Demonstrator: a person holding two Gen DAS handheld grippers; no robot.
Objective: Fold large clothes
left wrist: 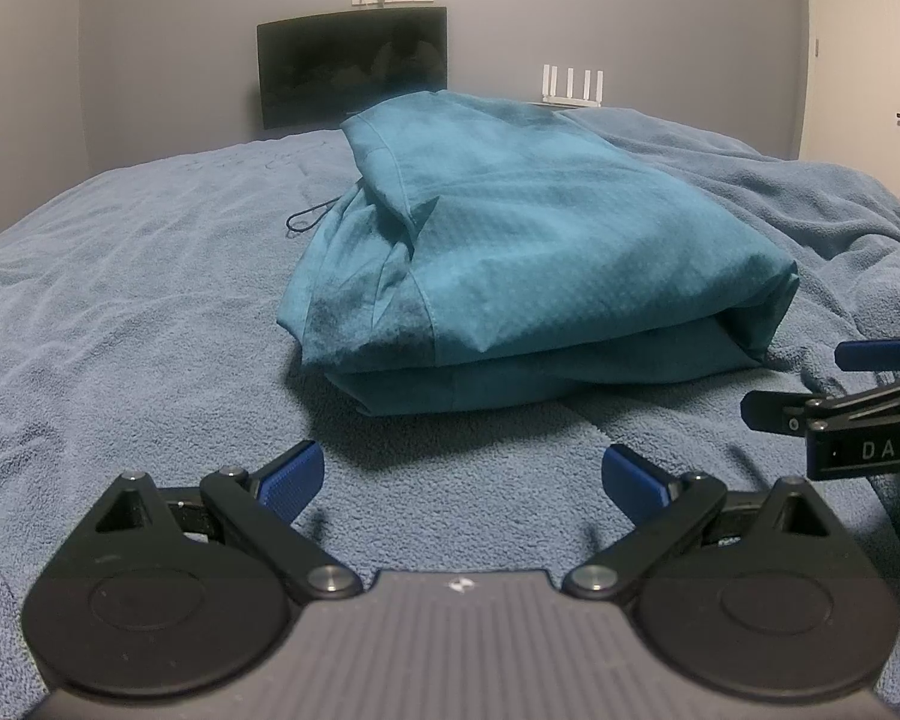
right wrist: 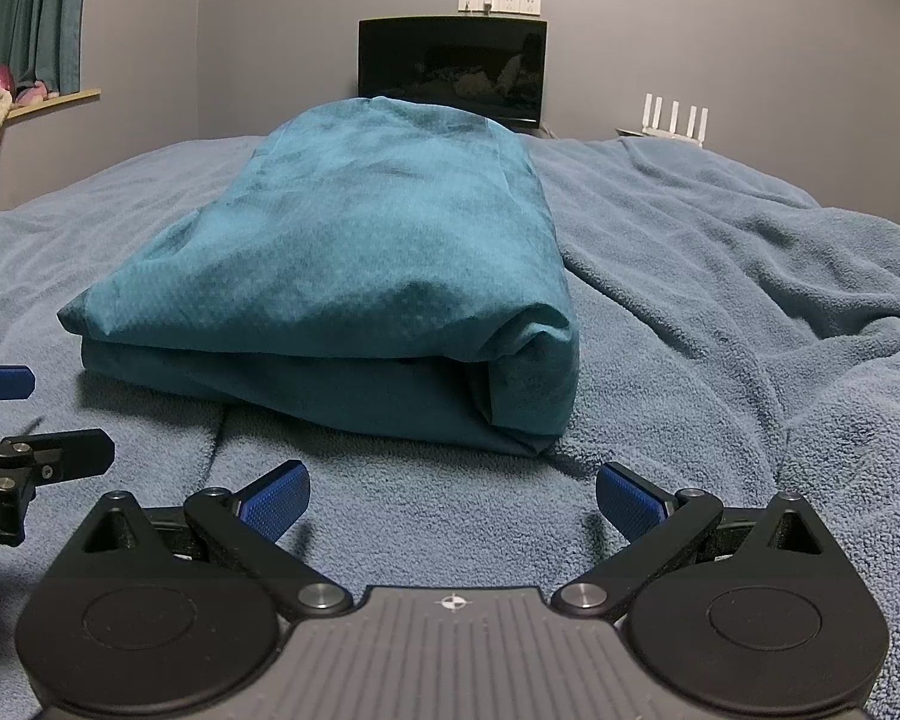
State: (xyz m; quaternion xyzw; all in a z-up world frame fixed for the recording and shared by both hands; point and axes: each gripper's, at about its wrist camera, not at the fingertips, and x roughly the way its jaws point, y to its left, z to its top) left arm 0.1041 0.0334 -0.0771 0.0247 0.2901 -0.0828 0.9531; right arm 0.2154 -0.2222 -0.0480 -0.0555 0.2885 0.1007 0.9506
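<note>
A teal garment [left wrist: 510, 252] lies folded into a thick bundle on the blue blanket [left wrist: 120, 300], a thin dark drawstring trailing from its far left side. My left gripper [left wrist: 463, 477] hovers just short of the bundle's near edge, open, nothing between its blue pads. In the right wrist view the same teal garment [right wrist: 354, 276] sits ahead and slightly left. My right gripper [right wrist: 453, 495] is open and empty in front of its near right corner. Each gripper shows at the edge of the other's view: right gripper [left wrist: 822, 384], left gripper [right wrist: 30, 420].
The blanket [right wrist: 750, 300] is rumpled into ridges on the right. Behind the bed stand a dark monitor [right wrist: 453, 69], a white router with antennas [right wrist: 675, 117] and a wall socket strip [right wrist: 498, 2]. A shelf with soft items [right wrist: 6, 105] and teal curtain are at far left.
</note>
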